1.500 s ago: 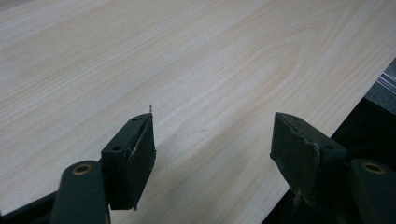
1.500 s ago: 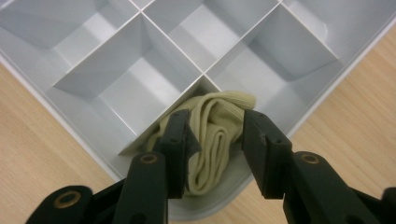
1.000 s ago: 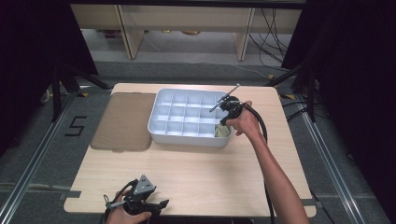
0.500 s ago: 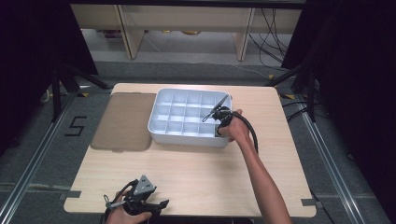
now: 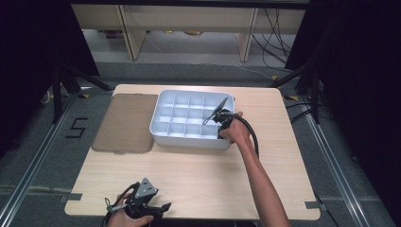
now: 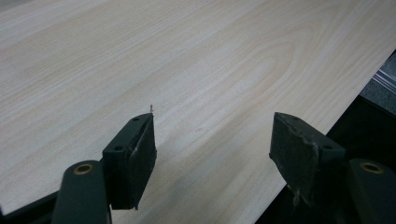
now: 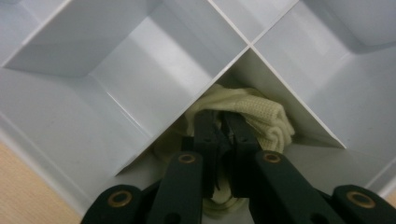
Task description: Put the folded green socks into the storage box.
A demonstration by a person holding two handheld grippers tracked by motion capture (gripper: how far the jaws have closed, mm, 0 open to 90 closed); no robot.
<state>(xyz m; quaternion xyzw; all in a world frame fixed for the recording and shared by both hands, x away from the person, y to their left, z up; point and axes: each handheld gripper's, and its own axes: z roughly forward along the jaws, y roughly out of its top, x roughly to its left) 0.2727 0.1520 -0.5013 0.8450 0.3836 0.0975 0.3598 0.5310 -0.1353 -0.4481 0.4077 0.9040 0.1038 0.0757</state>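
A white tray (image 5: pixel 189 140) divided into several compartments stands at the table's far middle. My right gripper (image 5: pixel 221 128) points down into its near right corner compartment. In the right gripper view the jaws (image 7: pixel 222 120) are shut on a folded cream knitted cloth (image 7: pixel 264 116) lying in that compartment; they have just eased open slightly, with the cloth still pinched between them. My left gripper (image 5: pixel 160 208) rests at the table's front edge, held in a hand. Its jaws (image 6: pixel 212 135) stand open over bare wood with nothing between them.
A flat brown board (image 5: pixel 125 123) lies left of the tray, touching its side. The wooden table (image 5: pixel 198 175) is bare between the tray and the front edge. A cable (image 5: pixel 253 135) loops from the right gripper over the hand. Dark stands flank the table.
My right gripper has sunk and shifted slightly left, from above the tray's right edge down into the near right corner compartment. The left gripper has stayed in place.
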